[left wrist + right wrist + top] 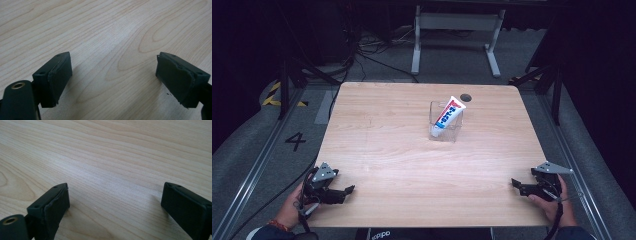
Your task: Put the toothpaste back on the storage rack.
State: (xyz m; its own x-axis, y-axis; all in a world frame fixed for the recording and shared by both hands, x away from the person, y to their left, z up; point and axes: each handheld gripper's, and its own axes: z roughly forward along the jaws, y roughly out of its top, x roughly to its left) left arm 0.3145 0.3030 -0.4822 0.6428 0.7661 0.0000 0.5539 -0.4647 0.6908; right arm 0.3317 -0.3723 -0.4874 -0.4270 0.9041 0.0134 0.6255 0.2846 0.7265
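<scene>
1. Resting low at the near left corner of the desk (377, 165), the left claw (343, 192) stands with its jaws wide apart, bare wood grain between them and nothing clamped.
2. Over at the near right corner, the right claw (518, 186) sits the same way: jaws spread, nothing between the pads.
3. Both claws point inward across the desk, each gripped in a hand at the near edge.
4. Out past them, well apart from both, the toothpaste tube (449, 113) leans tilted inside a clear box (445, 131), toward the far middle of the desk.
</scene>
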